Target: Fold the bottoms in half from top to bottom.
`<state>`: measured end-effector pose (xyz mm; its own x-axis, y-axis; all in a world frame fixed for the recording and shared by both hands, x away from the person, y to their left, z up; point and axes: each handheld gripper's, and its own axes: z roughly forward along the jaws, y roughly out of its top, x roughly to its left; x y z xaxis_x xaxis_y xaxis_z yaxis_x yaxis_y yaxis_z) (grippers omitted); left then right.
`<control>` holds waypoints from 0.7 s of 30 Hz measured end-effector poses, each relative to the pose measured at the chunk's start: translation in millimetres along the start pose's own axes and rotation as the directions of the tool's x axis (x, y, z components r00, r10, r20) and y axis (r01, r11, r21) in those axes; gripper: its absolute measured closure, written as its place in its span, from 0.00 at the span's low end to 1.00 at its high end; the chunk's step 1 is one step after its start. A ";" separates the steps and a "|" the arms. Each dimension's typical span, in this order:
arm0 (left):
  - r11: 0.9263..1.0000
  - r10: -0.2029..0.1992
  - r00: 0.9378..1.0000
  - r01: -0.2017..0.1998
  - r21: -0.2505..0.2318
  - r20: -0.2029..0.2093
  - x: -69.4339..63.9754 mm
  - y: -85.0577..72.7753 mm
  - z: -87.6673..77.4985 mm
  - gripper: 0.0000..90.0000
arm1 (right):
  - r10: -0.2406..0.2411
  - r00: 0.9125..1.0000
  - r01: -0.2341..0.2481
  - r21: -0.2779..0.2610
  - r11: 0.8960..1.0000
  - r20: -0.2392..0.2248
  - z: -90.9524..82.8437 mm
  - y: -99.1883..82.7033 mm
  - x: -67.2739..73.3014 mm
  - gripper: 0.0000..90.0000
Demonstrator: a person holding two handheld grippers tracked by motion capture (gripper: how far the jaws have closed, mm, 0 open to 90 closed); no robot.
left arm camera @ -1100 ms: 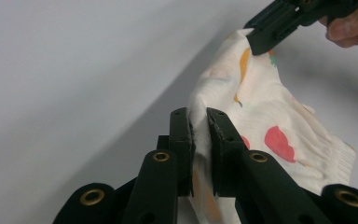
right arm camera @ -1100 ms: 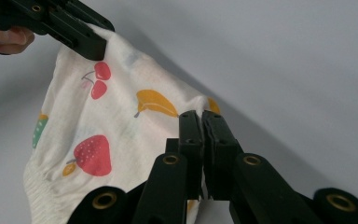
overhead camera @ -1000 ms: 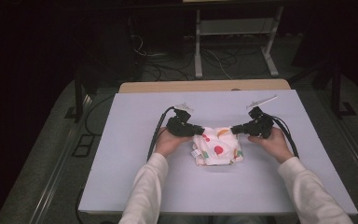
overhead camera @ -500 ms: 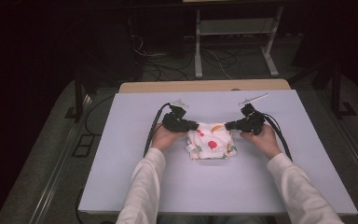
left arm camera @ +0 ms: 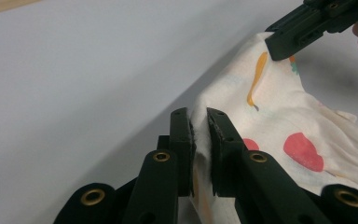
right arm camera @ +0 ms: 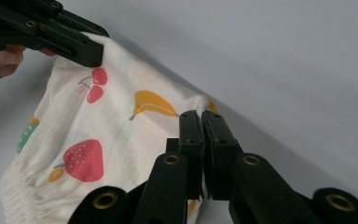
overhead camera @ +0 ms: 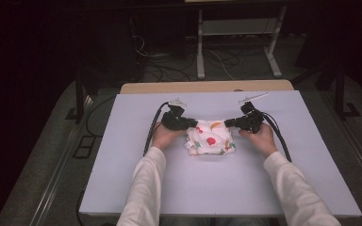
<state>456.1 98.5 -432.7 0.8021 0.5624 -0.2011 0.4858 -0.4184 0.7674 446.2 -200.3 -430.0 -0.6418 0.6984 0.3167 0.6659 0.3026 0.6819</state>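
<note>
A small white fruit-print garment (overhead camera: pixel 210 140) lies near the middle of the pale table (overhead camera: pixel 122 179), stretched between the two grippers. The left gripper (left arm camera: pixel 199 116) has its jaws clamped on one far corner of the cloth, a ridge of fabric pinched between the pads (the rest fans away towards the elastic hem), and the right gripper (right arm camera: pixel 200 115) is clenched the same way on the opposite far corner, just beside the printed banana (right arm camera: pixel 153 104). In the high view both hands rest on the table on either side of the garment, touching it only through the jaws.
</note>
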 end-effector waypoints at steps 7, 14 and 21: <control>0.999 -0.020 0.999 0.019 -0.027 -0.026 4.3 -0.8 2.5 0.89 | 0.010 1.000 -0.010 -0.015 1.000 0.005 4.3 3.1 -3.4 0.95; 0.998 -0.041 0.998 0.039 -0.051 -0.040 8.1 -2.2 4.0 0.89 | 0.019 1.000 -0.018 -0.034 0.999 0.014 9.2 5.4 -6.5 0.95; 0.995 -0.077 0.996 0.074 -0.059 -0.050 11.0 -4.7 5.9 0.79 | 0.035 0.999 -0.034 -0.031 0.999 0.006 12.8 4.3 -9.2 0.92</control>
<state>464.7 102.4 -442.1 0.7439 0.6278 -0.2292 0.5224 -0.3325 0.7852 459.8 -197.1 -438.4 -0.6161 0.7123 0.3363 0.6755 0.2582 0.6906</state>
